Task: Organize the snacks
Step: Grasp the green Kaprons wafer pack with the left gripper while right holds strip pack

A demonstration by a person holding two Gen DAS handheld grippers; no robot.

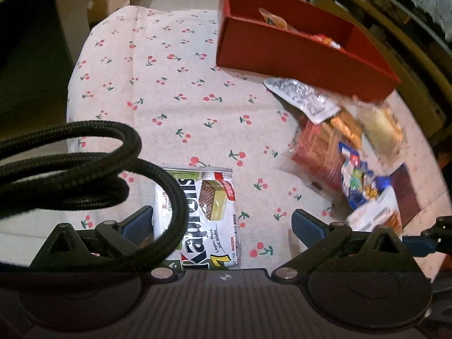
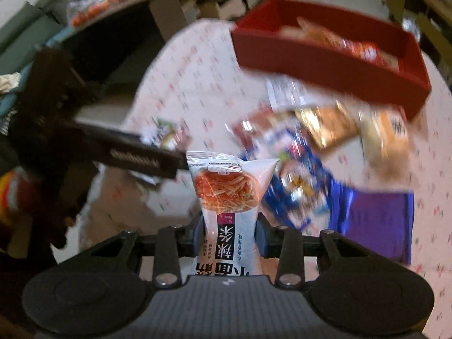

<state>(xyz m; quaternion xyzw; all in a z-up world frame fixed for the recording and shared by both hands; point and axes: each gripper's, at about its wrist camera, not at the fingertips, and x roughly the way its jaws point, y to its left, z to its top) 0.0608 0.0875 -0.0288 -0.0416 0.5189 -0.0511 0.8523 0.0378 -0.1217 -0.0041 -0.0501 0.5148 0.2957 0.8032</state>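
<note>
In the left wrist view my left gripper (image 1: 223, 220) stands open over a green and white wafer packet (image 1: 206, 214) lying flat on the cherry-print cloth (image 1: 158, 84); the packet lies between the blue pads without touching them. A black cable loop covers its left part. In the right wrist view my right gripper (image 2: 229, 233) is shut on a white snack packet with an orange noodle picture (image 2: 228, 192), held upright above the table. A red box (image 1: 305, 56) (image 2: 333, 67) with a few snacks inside stands at the far right.
A heap of mixed snack packets (image 1: 347, 152) (image 2: 308, 175) lies in front of the red box, with a silver packet (image 1: 302, 96) on top. The other gripper's black body (image 2: 135, 155) reaches in from the left. Shelves and cardboard boxes (image 1: 104, 2) stand beyond the table.
</note>
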